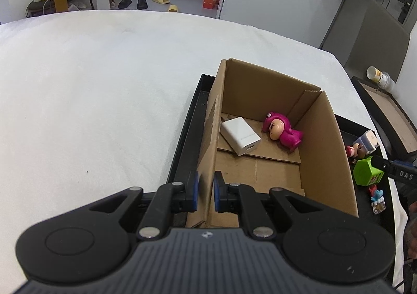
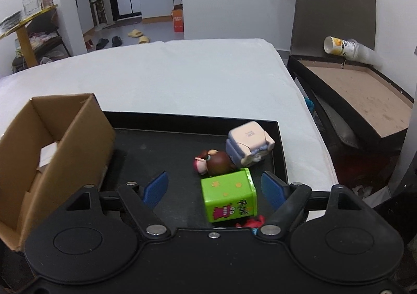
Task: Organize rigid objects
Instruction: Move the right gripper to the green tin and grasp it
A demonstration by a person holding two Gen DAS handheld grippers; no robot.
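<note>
Two grippers work around an open brown cardboard box (image 1: 323, 148), which stands at the left end of a shallow black rectangular tray (image 1: 182, 137) on a white cloth-covered surface (image 1: 91, 85). At the box's left wall, near its front corner, the left gripper (image 1: 206, 192) has its blue-padded fingers (image 1: 194, 191) pinched on the cardboard edge, one pad outside the wall and one inside. On the box floor, toward the far end, a white rectangular plastic charger block (image 1: 241, 135) lies against the left wall, and just right of it a small figurine in a magenta hooded suit (image 1: 282, 133) lies on its side. Right of the box, on the bare tray floor, the right gripper (image 2: 217, 189) has its blue fingers (image 2: 156, 189) spread wide, and a bright green plastic box with cartoon print (image 2: 229, 196) sits between them, nearer the right finger; whether either pad touches it cannot be told. Just beyond the green box lies a brown-haired figurine with a pink face (image 2: 215, 162), touching a pale lilac and cream cube-shaped toy (image 2: 249, 144) near the tray's far right corner. A small red and blue toy (image 2: 251, 223) peeks out at the green box's near edge, mostly hidden by the gripper body.
</note>
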